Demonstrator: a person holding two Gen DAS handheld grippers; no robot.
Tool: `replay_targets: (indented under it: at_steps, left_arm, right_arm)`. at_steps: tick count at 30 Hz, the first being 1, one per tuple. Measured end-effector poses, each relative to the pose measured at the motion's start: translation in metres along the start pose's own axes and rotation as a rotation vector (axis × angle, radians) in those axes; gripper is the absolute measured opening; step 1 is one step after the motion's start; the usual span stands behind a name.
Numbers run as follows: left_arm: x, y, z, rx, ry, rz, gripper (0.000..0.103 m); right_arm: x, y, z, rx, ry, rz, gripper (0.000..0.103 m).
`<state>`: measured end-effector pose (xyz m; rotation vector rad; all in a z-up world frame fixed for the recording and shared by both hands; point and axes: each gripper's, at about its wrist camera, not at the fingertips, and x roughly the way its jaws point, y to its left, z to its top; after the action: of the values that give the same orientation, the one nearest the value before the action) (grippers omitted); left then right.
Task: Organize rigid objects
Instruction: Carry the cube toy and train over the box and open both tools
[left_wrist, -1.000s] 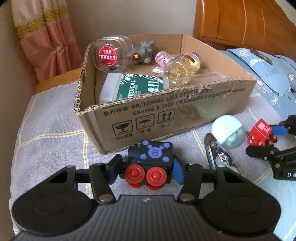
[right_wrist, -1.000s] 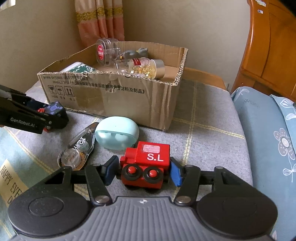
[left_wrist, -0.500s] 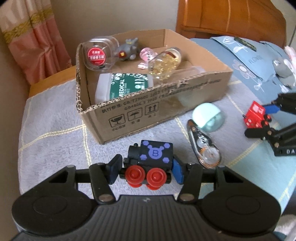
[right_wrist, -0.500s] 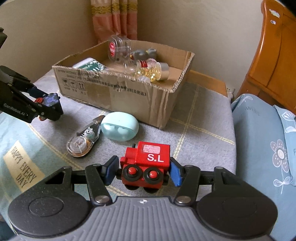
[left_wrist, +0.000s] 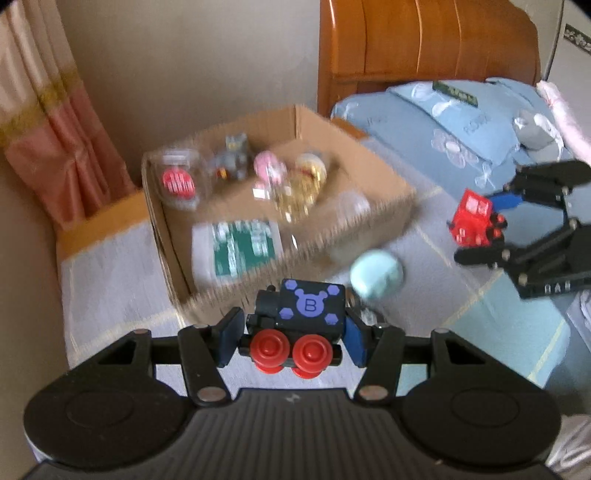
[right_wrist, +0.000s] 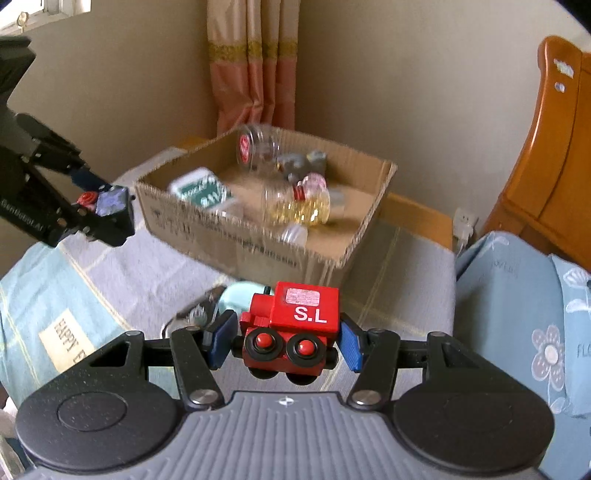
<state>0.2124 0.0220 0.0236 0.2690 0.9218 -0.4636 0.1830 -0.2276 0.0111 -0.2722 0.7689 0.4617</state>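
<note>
Two toy engines sit in our two grippers, both lifted off the bedcover and short of the cardboard box (right_wrist: 334, 258), which we take as the landmark.

Item 1. Left gripper (left_wrist: 291, 334): its blue pads (left_wrist: 229, 338) are pressed onto the flanks of the black engine (left_wrist: 301, 314), the one with a purple "B" roof and red wheels. It hangs just in front of the box's near wall.

Item 2. Right gripper (right_wrist: 284, 339): its pads are pinched on the red engine (right_wrist: 295, 326), marked "S.L". It hangs in front of the box's near right corner.

Item 3. Mint green case (left_wrist: 376, 275): it lies on the cover close against the box's front wall, with a clear tape dispenser (right_wrist: 195, 312) just beside it, on the side away from the box.

Item 4. Box contents, nearest first: a green-and-white carton (right_wrist: 201, 192), a jar of yellow capsules (right_wrist: 297, 205) lying on its side, a pink-topped piece (left_wrist: 269, 168), a grey figure (left_wrist: 232, 158), and a red-lidded jar (right_wrist: 255, 147) at the far wall.

Risks, as we judge them:
- Both grips bear on narrow side faces, with wheels hanging below the pads. A quick swing could twist an engine loose.
- The box holds little bare floor. An engine released from height could strike the jars or roll the capsule jar.
- Both grippers converging on one opening could knock together over the near wall.
- A low pass could catch the corrugated rim and shove the box.
</note>
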Motion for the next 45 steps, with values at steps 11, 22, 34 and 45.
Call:
replay_targets:
  at_steps: [11,22,34,45]
  left_arm:
    - [0.024,0.022,0.071,-0.002,-0.056,0.058,0.056]
    - [0.060,0.036,0.081,-0.081,-0.046,0.101,0.084]
    - [0.026,0.028,0.050,-0.093,-0.125,0.137,0.096]
    - [0.010,0.013,0.011,-0.107,-0.153,0.197,0.097]
  right_arm:
    - [-0.001,-0.005,0.022,-0.020,-0.039,-0.005,0.063]
    - [0.005,-0.013,0.037,-0.021,-0.050,-0.008,0.063]
    - [0.018,-0.021,0.057,-0.013,-0.040,-0.004,0.063]
    - [0.052,-0.026,0.095,-0.002,-0.016,-0.016,0.063]
